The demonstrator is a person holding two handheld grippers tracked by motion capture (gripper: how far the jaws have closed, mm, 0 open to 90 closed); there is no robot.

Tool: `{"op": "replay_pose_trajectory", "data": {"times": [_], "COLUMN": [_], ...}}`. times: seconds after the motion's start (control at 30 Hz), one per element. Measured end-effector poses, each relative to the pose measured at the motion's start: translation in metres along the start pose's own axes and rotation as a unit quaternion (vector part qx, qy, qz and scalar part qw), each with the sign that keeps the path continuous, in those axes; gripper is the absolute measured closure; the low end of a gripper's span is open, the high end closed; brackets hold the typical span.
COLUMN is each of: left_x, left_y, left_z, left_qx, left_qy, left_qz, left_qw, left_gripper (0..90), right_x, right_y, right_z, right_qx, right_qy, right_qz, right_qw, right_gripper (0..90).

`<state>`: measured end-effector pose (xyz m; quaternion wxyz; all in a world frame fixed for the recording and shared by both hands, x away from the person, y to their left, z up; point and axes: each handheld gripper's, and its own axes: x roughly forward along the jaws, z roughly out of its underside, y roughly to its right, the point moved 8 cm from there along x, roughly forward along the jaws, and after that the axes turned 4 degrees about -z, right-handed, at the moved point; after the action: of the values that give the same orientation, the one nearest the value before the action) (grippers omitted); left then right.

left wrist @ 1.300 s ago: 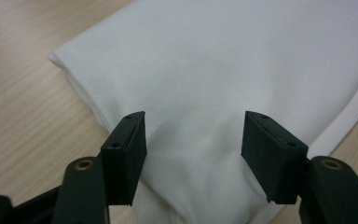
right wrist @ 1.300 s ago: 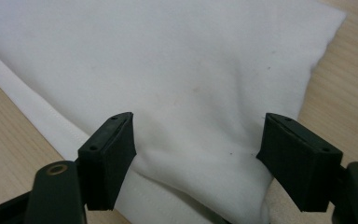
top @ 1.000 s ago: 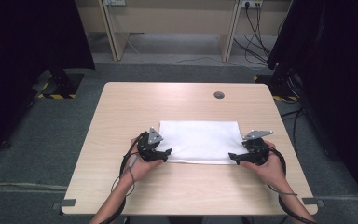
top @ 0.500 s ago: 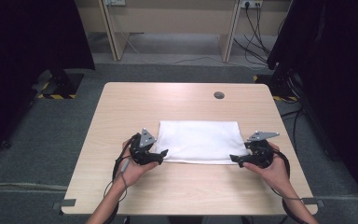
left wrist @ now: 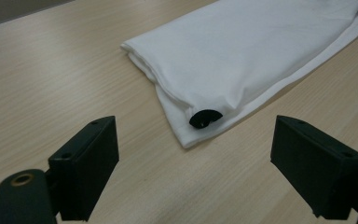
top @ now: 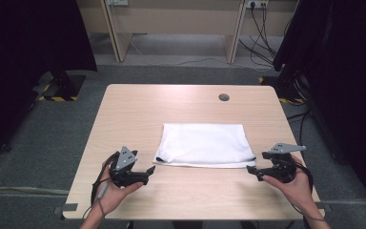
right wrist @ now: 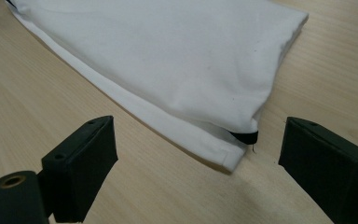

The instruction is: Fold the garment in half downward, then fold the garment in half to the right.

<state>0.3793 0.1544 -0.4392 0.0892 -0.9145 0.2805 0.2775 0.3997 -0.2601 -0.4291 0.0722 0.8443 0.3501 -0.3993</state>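
A folded white cloth (top: 204, 145) lies flat in the middle of the wooden table (top: 138, 109). In the left gripper view the cloth (left wrist: 242, 51) shows a small black patch at its near corner. In the right gripper view the cloth (right wrist: 168, 60) shows a black strip at its near corner. My left gripper (top: 148, 171) rests on the table just off the cloth's near left corner, open and holding nothing (left wrist: 196, 158). My right gripper (top: 250, 170) sits off the near right corner, also open with nothing between its jaws (right wrist: 196, 163).
A small dark round cap (top: 224, 97) is set in the tabletop at the far right. Desk legs and cables (top: 262, 24) stand beyond the far edge. Dark curtains (top: 343, 71) flank both sides. Bare wood runs along the near edge.
Both grippers have let go of the cloth's near corners and drawn back toward the near edge, moving outward. The cloth now lies flat and still.
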Motion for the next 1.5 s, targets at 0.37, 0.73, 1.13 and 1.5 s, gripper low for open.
{"op": "replay_pose_trajectory", "data": {"times": [0.37, 0.73, 1.13, 1.5], "left_x": [0.001, 0.034, 0.132, 0.189], "left_y": [0.003, -0.013, -0.049, -0.052], "left_z": [-0.003, -0.05, -0.078, -0.067], "left_qx": [0.002, 0.001, -0.02, -0.038], "left_qy": [0.004, 0.009, -0.066, -0.107], "left_qz": [0.004, 0.009, 0.011, 0.027], "left_qw": [1.0, 0.9999, 0.9975, 0.9931], "left_gripper": [15.3, 13.8, 29.9, 38.6], "right_x": [-0.007, -0.004, -0.001, -0.006], "right_y": [0.002, -0.002, -0.007, -0.001], "right_z": [0.001, -0.015, -0.021, -0.017], "right_qx": [0.006, -0.008, -0.019, -0.016], "right_qy": [0.009, 0.01, 0.007, 0.007], "right_qz": [0.004, -0.002, -0.012, -0.012], "right_qw": [0.9999, 0.9999, 0.9997, 0.9998], "right_gripper": [11.1, 11.1, 11.1, 11.1]}}
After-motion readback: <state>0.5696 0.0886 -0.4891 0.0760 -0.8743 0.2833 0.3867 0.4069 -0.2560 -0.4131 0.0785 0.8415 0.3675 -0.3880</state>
